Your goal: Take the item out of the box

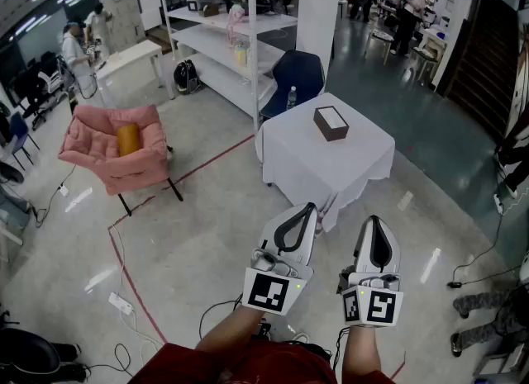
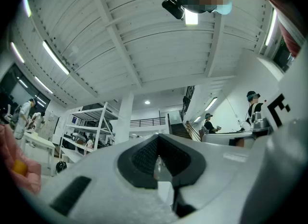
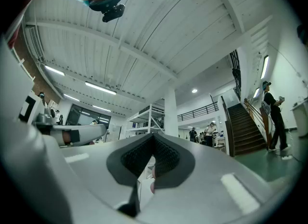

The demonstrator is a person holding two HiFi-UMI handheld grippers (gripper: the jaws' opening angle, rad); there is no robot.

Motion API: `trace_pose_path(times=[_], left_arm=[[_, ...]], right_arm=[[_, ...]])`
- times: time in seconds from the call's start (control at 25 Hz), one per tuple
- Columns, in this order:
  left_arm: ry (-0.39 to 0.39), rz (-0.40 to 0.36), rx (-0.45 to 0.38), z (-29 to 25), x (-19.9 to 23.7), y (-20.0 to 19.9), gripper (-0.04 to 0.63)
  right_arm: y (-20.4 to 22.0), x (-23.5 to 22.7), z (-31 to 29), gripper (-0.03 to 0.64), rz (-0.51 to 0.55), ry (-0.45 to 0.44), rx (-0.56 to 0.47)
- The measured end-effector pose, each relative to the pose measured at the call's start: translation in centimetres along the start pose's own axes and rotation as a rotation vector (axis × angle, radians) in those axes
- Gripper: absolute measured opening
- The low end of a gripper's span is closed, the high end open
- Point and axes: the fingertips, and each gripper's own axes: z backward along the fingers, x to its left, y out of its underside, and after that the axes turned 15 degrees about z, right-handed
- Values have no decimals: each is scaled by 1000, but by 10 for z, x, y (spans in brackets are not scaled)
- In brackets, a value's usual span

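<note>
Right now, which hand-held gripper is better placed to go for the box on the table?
Left, marginally. The left hand-held gripper angles toward the box; the right hand-held gripper aims past its right side. Both are shut, well short of the table.

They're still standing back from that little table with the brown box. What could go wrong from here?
1. A power strip and cables lie on the floor near the person's feet; a step could snag one.
2. The box sits on a loose white tablecloth, so tugging at the item might drag box or cloth along.
3. The left gripper and right gripper both have their jaws together; they must open first.
</note>
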Motion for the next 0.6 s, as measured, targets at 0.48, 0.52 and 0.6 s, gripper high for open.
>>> trace_pose_path(times=[0.48, 0.52, 0.6], left_arm=[[-77, 0, -5, 0, -98, 19, 0], [-82, 1, 1, -1, -104, 22, 0], [-91, 8, 14, -4, -114, 30, 0]], right_arm=[[-2, -67, 77, 0, -45, -15, -5], [-1, -74, 80, 0, -60, -17, -10], [3, -86, 87, 0, -83, -20, -15]])
